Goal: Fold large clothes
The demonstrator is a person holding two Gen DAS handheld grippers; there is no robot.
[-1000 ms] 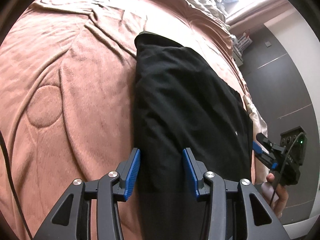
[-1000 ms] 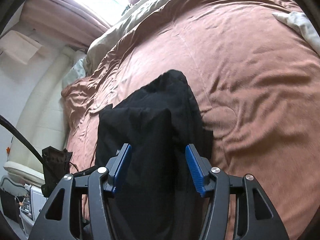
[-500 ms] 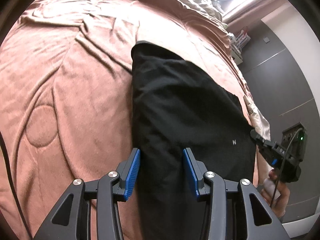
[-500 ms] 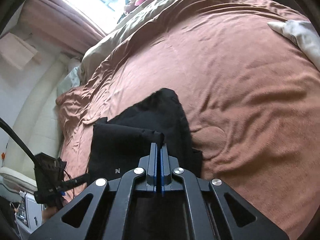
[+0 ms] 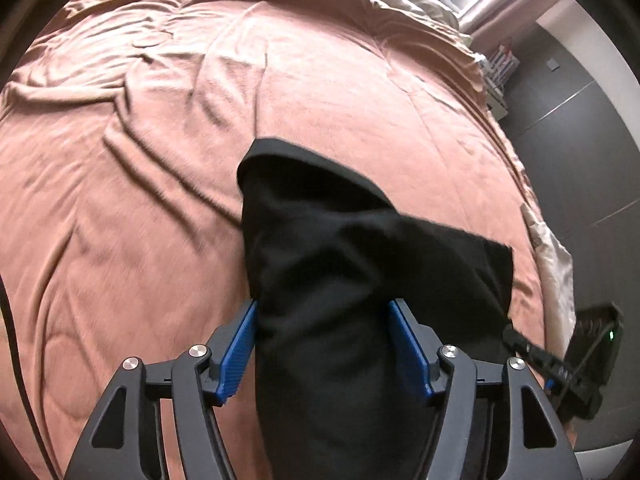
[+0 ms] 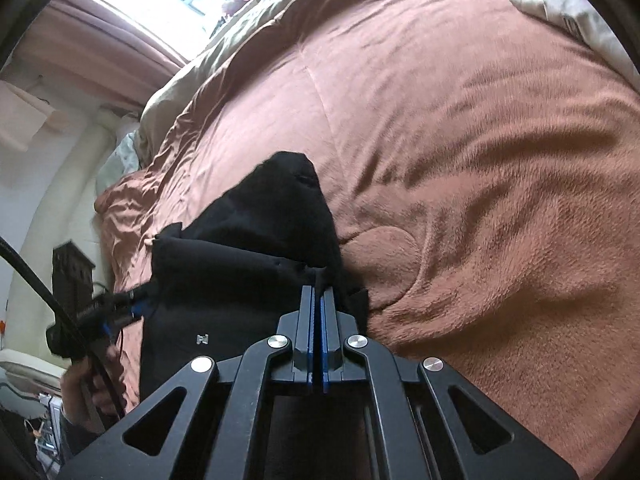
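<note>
A black garment (image 5: pixel 344 264) lies partly folded on a brown bedspread (image 5: pixel 140 184). In the left wrist view my left gripper (image 5: pixel 322 344) is open, its blue pads on either side of the garment's near end, which bulges up between them. In the right wrist view my right gripper (image 6: pixel 319 300) is shut on a corner of the black garment (image 6: pixel 248 248) and holds it lifted above the bed. The right gripper also shows at the right edge of the left wrist view (image 5: pixel 520 344), pinching the cloth. The left gripper shows at the left of the right wrist view (image 6: pixel 136 300).
The brown bedspread (image 6: pixel 480 160) covers the whole bed, with an olive quilt (image 6: pixel 256 24) bunched at the far end. A white cloth (image 6: pixel 580 20) lies at the bed's edge. Dark cupboard doors (image 5: pixel 580 160) stand beside the bed.
My right gripper has shut on the garment's corner and lifted it. The left gripper's jaws have opened wider around the near end, and the garment has bunched towards me.
</note>
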